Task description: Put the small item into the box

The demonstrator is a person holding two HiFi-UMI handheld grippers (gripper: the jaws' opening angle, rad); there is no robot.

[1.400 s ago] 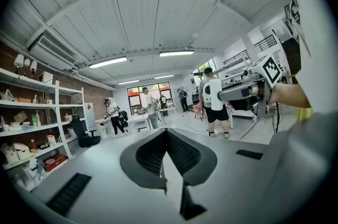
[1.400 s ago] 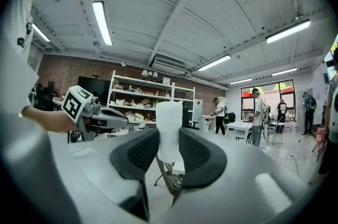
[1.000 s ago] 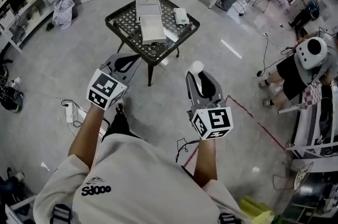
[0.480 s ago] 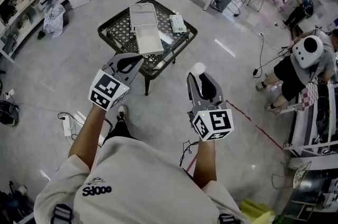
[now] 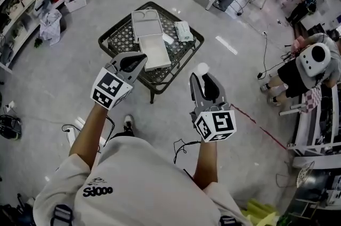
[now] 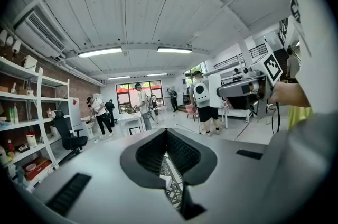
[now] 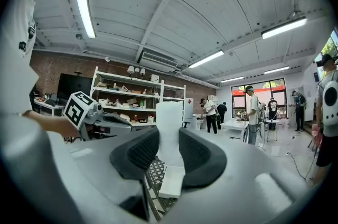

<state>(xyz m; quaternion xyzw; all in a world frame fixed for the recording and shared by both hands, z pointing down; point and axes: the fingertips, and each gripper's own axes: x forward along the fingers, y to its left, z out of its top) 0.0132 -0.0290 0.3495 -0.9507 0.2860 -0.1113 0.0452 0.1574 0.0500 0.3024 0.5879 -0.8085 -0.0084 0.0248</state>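
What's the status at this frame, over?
Left gripper shut, empty. Right gripper shut on white item, not yet over box. Box open on table; path looks clear.

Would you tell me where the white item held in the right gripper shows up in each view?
Head view: white item right of centre, at the right gripper's tip.
Left gripper view: right of centre, at the other gripper's end.
Right gripper view: centre, upright between the pads.
Shared landmark: the black mesh table.
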